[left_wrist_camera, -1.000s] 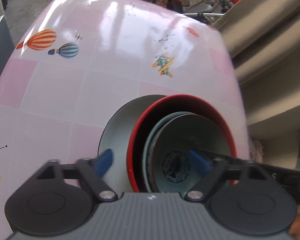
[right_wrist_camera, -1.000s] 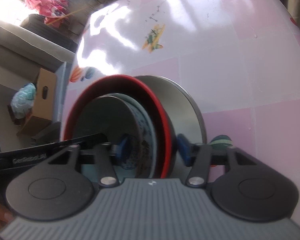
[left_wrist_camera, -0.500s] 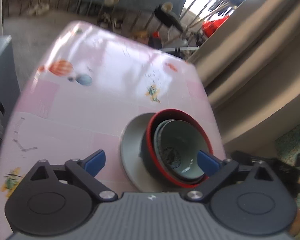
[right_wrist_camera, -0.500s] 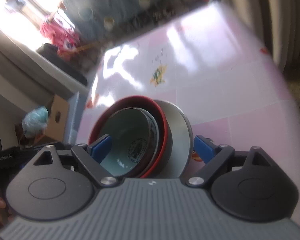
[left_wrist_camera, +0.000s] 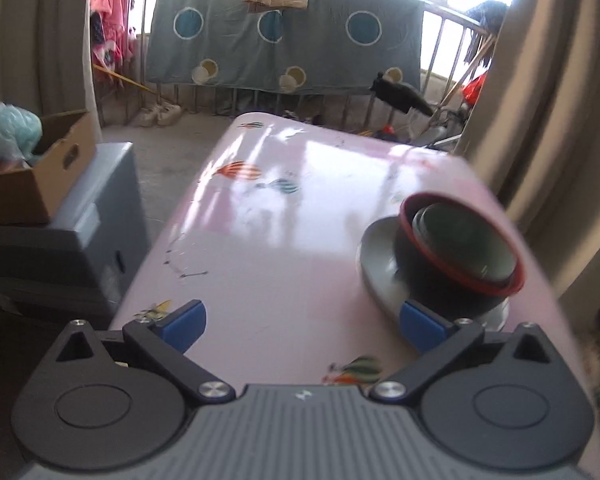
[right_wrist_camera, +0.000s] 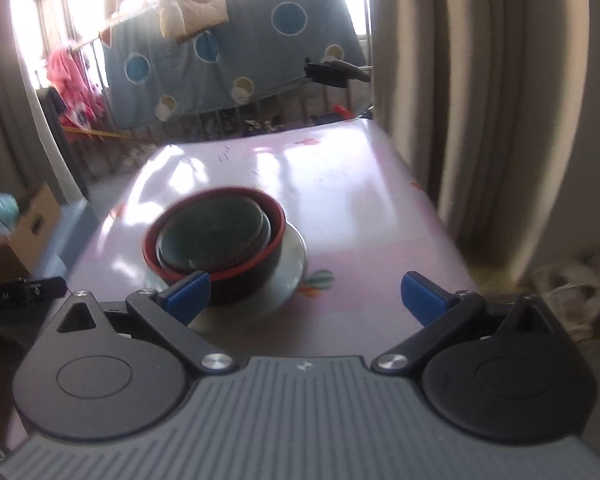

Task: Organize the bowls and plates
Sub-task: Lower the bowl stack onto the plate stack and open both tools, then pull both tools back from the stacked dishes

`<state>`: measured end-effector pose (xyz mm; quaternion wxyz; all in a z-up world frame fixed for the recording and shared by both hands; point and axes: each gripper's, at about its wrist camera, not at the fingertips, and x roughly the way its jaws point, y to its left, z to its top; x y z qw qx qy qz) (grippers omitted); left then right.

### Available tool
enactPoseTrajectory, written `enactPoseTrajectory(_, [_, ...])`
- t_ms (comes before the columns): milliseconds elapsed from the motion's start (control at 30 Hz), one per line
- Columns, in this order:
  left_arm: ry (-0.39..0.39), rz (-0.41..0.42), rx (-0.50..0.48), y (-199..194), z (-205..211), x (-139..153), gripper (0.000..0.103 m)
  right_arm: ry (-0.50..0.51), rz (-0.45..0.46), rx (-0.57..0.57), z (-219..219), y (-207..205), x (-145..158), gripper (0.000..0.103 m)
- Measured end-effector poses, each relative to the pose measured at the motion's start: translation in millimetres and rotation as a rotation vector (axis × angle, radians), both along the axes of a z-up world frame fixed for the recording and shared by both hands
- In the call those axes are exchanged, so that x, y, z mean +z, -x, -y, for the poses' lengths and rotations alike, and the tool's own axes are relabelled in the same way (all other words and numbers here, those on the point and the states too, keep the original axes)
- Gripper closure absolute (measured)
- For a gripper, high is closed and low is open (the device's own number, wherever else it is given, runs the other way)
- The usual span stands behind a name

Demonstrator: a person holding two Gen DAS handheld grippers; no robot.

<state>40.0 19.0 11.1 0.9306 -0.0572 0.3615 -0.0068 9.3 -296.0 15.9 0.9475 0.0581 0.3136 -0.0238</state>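
Two tongs, both with jaws opening wide, nothing between them. Left wrist view: cardboard box (left_wrist_camera: 28, 184) at left edge; left tongs (left_wrist_camera: 300, 322) at lower centre over bare pink worktop (left_wrist_camera: 268, 264); stack at right: grey plate (left_wrist_camera: 376, 268), red-rimmed bowl (left_wrist_camera: 440, 280) on it, pale bowl (left_wrist_camera: 460, 240) nested inside. Right wrist view: same stack left of centre, right tongs (right_wrist_camera: 306, 296) low, blue pad (right_wrist_camera: 188, 290) overlapping the stack in frame.

Left gripper (left_wrist_camera: 302, 322) jaws opening, nothing between them, only bare pink table (left_wrist_camera: 284, 264). Grey plate (left_wrist_camera: 378, 268) carrying red-rimmed bowl (left_wrist_camera: 452, 280) with smaller bowl (left_wrist_camera: 460, 240) nested inside sits just beyond right finger (left_wrist_camera: 420, 326).
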Motion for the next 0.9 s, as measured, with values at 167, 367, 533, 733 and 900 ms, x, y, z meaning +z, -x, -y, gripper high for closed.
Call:
enactPoseTrajectory(167, [-0.035, -0.008, 0.015, 19, 1, 3, 0.0, 0.115, 0.04, 0.0, -27, 19, 1, 0.001])
enactPoseTrajectory(367, [-0.178, 0.01, -0.029, 26, 12, 18, 0.0, 0.158, 0.096, -0.091, -33, 34, 9, 0.001])
enactPoseTrajectory(533, [-0.192, 0.029, -0.015, 28, 21, 19, 0.0, 0.091, 0.116, -0.149, -27, 38, 10, 0.001])
enactPoseTrajectory(733, [-0.169, -0.01, -0.029, 21, 35, 7, 0.0, 0.132, 0.069, -0.133, -35, 33, -5, 0.001])
enactPoseTrajectory(900, [-0.166, -0.004, -0.026, 16, 47, 5, 0.0, 0.076, 0.025, -0.054, -34, 24, -14, 0.001])
